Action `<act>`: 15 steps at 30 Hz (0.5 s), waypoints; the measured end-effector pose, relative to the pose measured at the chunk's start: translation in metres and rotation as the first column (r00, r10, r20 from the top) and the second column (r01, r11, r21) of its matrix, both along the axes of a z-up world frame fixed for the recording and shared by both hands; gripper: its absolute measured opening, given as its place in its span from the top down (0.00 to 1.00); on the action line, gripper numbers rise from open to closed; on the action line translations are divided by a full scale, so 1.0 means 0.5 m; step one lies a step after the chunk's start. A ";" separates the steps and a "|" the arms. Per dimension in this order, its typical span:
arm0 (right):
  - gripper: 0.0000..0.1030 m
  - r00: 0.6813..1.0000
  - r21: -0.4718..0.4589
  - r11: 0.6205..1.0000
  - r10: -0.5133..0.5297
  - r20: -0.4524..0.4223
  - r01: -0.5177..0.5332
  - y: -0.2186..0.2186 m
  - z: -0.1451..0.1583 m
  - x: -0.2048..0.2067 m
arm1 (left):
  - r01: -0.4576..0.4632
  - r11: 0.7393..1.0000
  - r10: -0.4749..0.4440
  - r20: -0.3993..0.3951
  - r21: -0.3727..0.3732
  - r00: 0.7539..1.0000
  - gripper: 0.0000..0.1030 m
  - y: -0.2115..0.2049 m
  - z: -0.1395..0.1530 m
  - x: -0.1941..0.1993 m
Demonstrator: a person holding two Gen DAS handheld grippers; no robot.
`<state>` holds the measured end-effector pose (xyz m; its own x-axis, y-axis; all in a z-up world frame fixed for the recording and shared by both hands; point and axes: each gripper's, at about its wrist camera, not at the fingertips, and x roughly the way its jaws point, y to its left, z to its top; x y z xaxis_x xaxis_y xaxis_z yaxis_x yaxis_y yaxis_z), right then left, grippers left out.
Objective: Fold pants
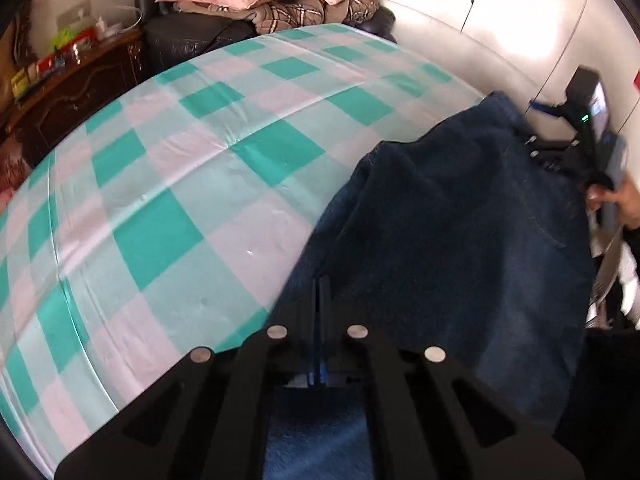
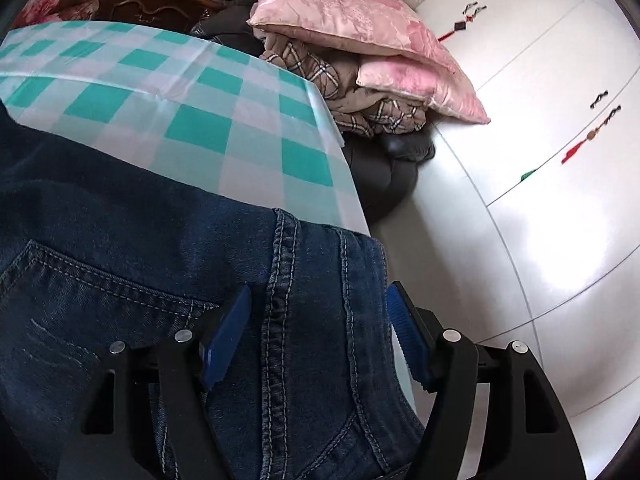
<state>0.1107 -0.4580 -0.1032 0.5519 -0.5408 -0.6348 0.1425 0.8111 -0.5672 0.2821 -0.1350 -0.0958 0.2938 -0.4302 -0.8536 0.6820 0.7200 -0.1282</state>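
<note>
**Left claw closed over the denim, right claw spread across the waistband**

I have the pants (image 1: 460, 220) lying on the counter (image 1: 180, 200), which is covered in a teal, pink and white checked cloth. They are dark blue jeans, bunched toward the counter's right-hand end as my left camera sees it, with some denim spilling over the near edge below that camera.

My left claw (image 1: 320, 292) has its jaws together; the two fingers meet in a thin line with only a sliver between them. Their tips sit right at the left edge of the jeans where the fabric meets the checked cloth. I cannot tell whether any denim is pinched between them.

My right claw (image 2: 320, 320) stands with its jaws apart. The blue ribbed pads (image 2: 226, 336) straddle the waistband area: the left one sits over the denim near the stitched back pocket (image 2: 100, 280), the right one just off the waistband's edge, over the pale floor (image 2: 520, 260). The heavy double-stitched seam runs up between them. The pads do not press on the cloth.

In the left view I also see the right claw's body at the far end of the jeans, with the person's hand (image 1: 624, 200) on its handle.

Beyond the counter, pink pillows (image 2: 352, 28) are stacked on a plaid blanket (image 2: 360, 96) over a dark chair.
</note>
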 end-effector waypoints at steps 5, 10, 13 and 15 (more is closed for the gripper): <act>0.31 0.998 0.012 0.999 -0.038 0.040 0.037 -0.016 0.013 -0.008 | -0.054 0.996 0.056 0.025 -0.064 0.998 0.97 0.012 0.027 0.017; 0.31 0.993 0.065 0.996 -0.062 0.101 0.055 -0.030 0.041 -0.037 | -0.021 0.998 0.024 0.058 -0.053 0.998 0.63 -0.030 0.035 0.019; 0.29 0.993 0.059 0.997 -0.055 0.108 0.049 -0.037 0.042 -0.047 | -0.004 0.996 0.006 0.025 -0.084 1.000 0.63 -0.064 0.021 0.038; 0.29 0.995 0.043 0.998 -0.051 0.090 0.047 -0.043 0.031 -0.047 | 0.015 0.998 -0.014 0.010 -0.068 1.000 0.98 -0.087 0.004 0.051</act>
